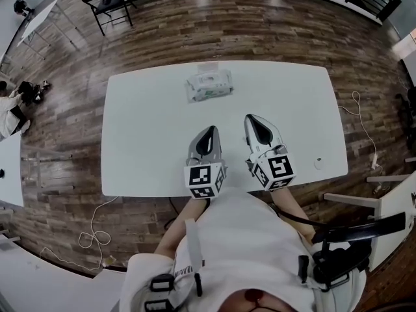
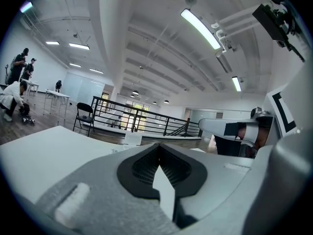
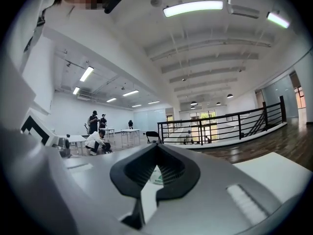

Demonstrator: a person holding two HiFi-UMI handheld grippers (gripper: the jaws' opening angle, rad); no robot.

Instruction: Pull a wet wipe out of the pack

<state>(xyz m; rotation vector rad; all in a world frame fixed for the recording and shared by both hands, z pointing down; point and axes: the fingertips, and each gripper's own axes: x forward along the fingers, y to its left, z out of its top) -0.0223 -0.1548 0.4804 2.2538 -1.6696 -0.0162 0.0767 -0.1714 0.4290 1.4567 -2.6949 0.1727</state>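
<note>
at the far side of the white surface [image 1: 149,135] the wipe pack [image 1: 209,85] lies flat, no wipe drawn out. left gripper [image 1: 208,135] and right gripper [image 1: 255,123] hover well short of it, jaws closed on nothing. reaching, gripping and pulling are all left to do.

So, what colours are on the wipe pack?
The pack is white with green print; head view.

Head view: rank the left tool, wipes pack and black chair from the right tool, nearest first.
1. Left tool: just left of the right tool.
2. Wipes pack: ahead, near the far edge of the table.
3. Black chair: beyond the table, far left.
</note>
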